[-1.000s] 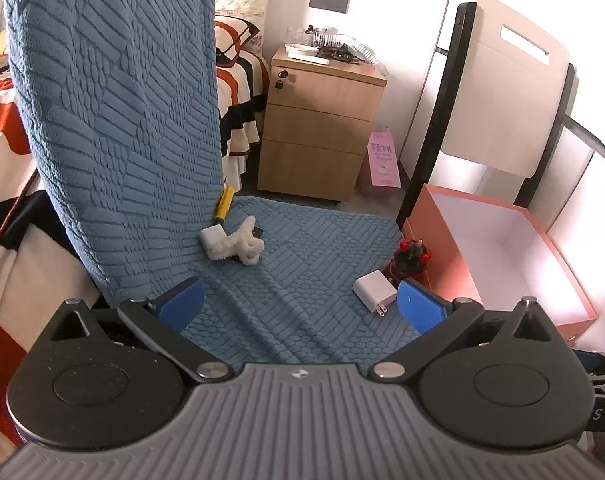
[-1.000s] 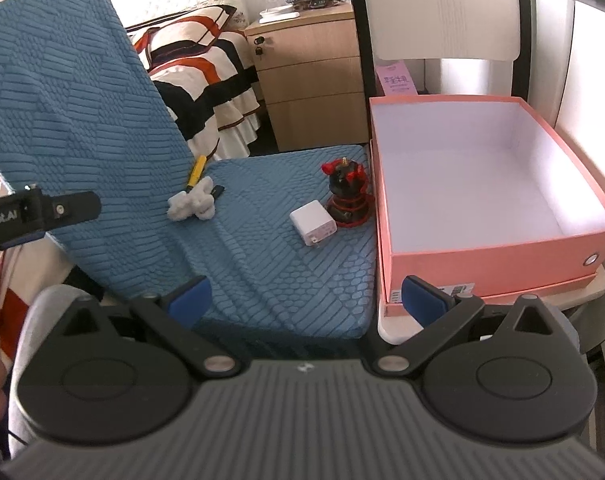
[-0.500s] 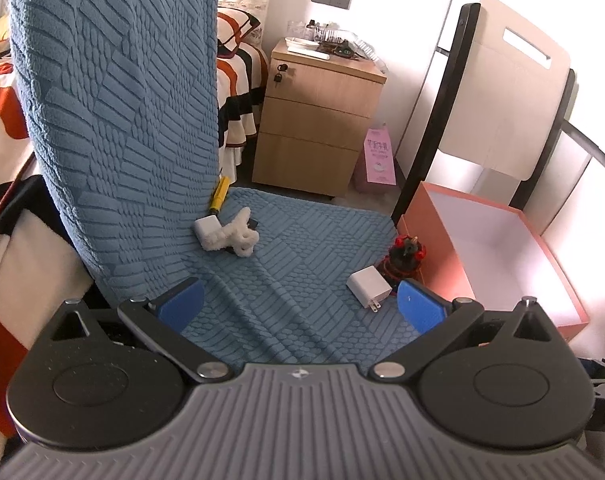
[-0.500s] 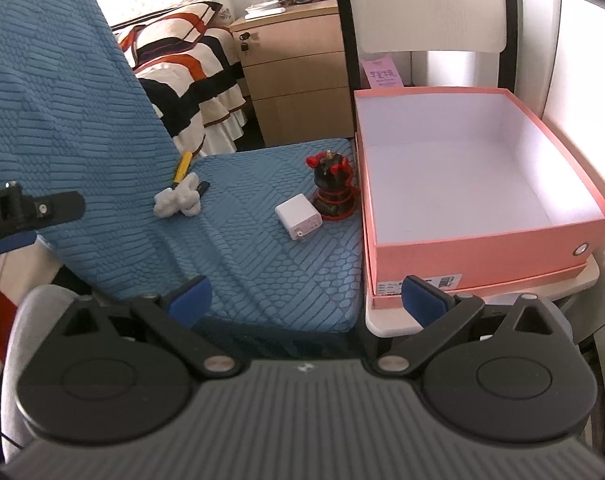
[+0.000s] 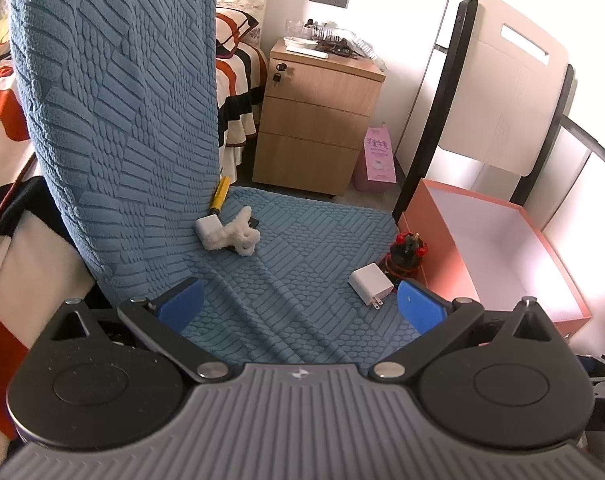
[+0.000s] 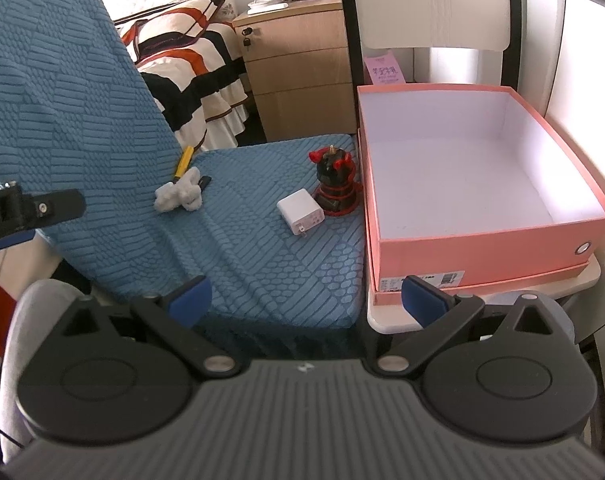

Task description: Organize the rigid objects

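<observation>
On a chair seat covered in blue textured fabric (image 6: 262,248) lie a white charger plug (image 6: 301,212) (image 5: 371,283), a black-and-red figurine (image 6: 336,186) (image 5: 405,252), a fluffy white clip (image 6: 180,194) (image 5: 232,233) and a yellow pen (image 6: 182,164) (image 5: 219,196). An empty pink box (image 6: 478,236) (image 5: 438,240) stands right of the seat. My left gripper (image 5: 300,308) is open above the seat's front. My right gripper (image 6: 307,300) is open over the seat's front edge, holding nothing. The left gripper's side (image 6: 30,210) shows at the left of the right wrist view.
The chair's blue backrest (image 5: 114,100) rises at the left. A wooden drawer unit (image 5: 318,120) and a striped bed (image 6: 190,80) lie behind. A second chair's back (image 5: 510,92) stands behind the pink box, which rests on a pale seat (image 6: 582,280).
Both grippers have drawn back and slightly left, so the seat objects look smaller and further off. Jaws stay open; nothing on the seat has moved.
</observation>
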The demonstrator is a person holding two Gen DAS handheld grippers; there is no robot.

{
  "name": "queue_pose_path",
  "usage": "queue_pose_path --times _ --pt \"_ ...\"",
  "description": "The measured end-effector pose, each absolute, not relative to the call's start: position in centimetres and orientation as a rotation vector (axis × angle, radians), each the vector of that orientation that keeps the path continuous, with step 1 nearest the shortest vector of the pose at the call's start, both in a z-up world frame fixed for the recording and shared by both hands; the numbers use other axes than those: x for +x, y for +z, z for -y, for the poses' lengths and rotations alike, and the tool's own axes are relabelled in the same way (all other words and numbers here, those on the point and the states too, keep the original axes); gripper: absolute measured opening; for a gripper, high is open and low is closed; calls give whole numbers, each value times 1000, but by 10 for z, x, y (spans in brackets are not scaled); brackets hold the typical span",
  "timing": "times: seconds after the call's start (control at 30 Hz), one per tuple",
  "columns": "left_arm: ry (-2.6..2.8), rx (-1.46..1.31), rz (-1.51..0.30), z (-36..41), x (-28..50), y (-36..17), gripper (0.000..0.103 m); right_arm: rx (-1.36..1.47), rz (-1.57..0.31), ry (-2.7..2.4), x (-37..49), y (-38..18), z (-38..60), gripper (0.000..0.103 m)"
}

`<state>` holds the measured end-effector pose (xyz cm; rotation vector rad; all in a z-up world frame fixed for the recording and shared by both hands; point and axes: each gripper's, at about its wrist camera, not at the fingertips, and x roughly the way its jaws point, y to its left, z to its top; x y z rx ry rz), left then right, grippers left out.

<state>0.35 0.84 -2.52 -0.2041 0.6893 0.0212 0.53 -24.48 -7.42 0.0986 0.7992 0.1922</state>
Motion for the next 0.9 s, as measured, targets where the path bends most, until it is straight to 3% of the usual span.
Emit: queue_pose_path --times 0.9 --pt "10 -196 -707 -9 15 -45 103 98 -838 200 12 -92 247 103"
